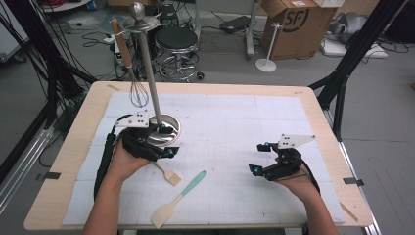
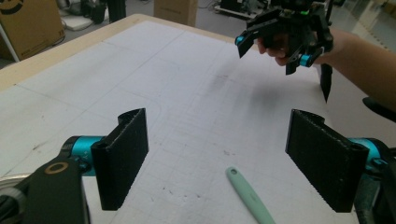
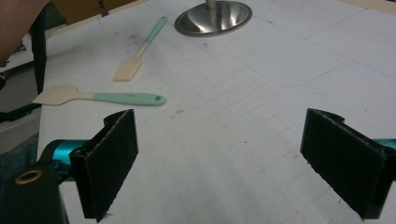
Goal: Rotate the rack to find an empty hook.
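Overhead, whisk (image 1: 139,93) on stand (image 1: 149,73).

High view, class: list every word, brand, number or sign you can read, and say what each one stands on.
"SF": large dark letters in a ring on the side of the cardboard box on the floor beyond the table.
A white label on top of that box: too small to read.
The utensils and both grippers: no readable text.

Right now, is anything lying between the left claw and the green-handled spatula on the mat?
Nothing visible does. The left claw is open over bare mat, and the spatula lies just ahead between its jaws. The brush and the stand's base sit off to the side.
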`<state>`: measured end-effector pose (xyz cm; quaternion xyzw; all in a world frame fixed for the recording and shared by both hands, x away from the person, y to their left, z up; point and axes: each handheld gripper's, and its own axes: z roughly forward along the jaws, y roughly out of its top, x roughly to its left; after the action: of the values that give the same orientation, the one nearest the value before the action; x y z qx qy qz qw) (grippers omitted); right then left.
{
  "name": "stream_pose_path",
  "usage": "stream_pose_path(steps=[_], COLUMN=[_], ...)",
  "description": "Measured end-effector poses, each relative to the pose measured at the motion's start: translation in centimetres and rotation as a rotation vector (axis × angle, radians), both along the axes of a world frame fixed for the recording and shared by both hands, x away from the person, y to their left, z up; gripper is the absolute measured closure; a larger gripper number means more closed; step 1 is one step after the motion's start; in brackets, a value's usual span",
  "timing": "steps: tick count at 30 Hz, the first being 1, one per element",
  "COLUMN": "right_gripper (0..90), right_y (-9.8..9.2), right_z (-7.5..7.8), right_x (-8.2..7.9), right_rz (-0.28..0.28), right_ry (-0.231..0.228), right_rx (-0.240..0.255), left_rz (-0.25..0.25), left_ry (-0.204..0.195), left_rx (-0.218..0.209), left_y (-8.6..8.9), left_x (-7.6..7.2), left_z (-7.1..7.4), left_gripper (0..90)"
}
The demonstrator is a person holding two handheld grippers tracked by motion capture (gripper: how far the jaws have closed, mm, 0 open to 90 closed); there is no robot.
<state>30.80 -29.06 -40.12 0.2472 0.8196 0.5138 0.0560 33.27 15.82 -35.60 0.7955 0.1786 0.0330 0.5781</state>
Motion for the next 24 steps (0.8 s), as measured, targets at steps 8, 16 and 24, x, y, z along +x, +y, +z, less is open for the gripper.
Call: stream_pose_path(steps=[8, 16, 24], right_gripper=[11.1, 11.0, 11.0], right_y=[0.1, -0.2, -0.4], right_z=[0.0, 0.0, 0.0], right_x=[0.0, 0.1, 0.1], right_rz=[0.0, -0.001, -0.004], right_ry=[0.005, 0.005, 0.007], right_rx=[0.0, 0.011, 0.013], left_rz=[0.003, -0.025, -0.039], left_ry=[0.022, 0.037, 0.056], left_rx=[-0.002, 0.036, 0.068], left_y=[0.5, 0.1, -0.9], left_x=[0.1, 0.2, 0.1], left_z=[-0.7, -1.3, -1.8], left_gripper=[18.4, 15.3, 9.0])
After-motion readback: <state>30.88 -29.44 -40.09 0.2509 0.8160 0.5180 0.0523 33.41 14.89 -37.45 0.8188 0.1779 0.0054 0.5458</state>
